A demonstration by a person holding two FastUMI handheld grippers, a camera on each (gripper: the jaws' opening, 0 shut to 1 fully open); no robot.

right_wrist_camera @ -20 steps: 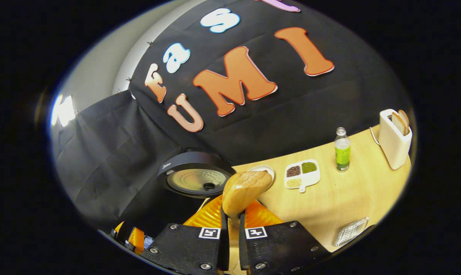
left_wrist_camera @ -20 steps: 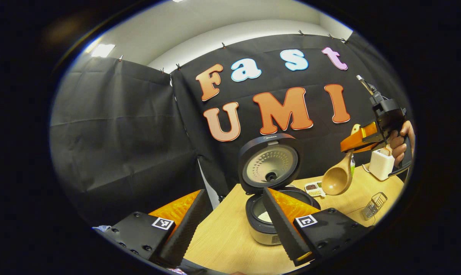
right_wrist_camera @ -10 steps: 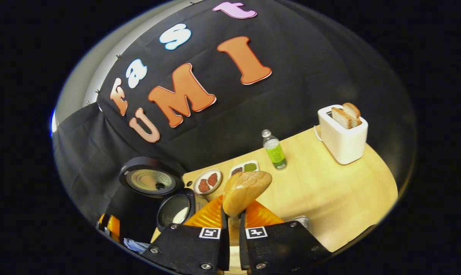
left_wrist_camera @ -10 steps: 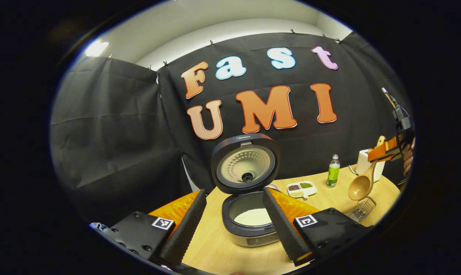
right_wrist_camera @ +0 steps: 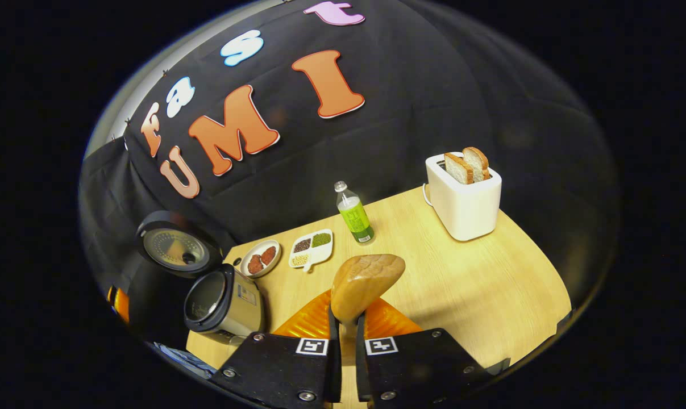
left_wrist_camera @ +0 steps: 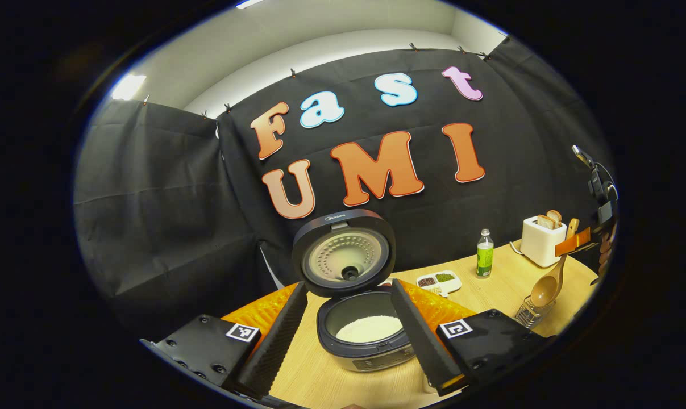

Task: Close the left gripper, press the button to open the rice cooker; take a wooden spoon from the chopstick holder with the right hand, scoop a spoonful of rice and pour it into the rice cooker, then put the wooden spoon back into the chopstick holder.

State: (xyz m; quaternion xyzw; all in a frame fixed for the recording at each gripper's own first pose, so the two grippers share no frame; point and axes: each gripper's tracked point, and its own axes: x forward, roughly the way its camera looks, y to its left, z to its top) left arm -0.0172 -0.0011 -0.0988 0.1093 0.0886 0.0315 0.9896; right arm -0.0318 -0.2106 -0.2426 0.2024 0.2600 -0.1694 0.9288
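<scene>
Wooden spoon: clamped by its handle in right tool, bowl just above wire chopstick holder on worktop.
Left tool: fingers apart, empty.
Black rice cooker: lid open, rice inside.
Risk: spoon may miss or topple the light holder.

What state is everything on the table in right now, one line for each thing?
Rice cooker: lid up, white rice inside.
Wooden spoon: clamped in the right gripper, bowl just above the wire holder.
Left gripper: open, holding nothing.
Toaster: two bread slices standing up out of it.
Green bottle: upright, cap on.
Divided dish: grains in its compartments.
</scene>
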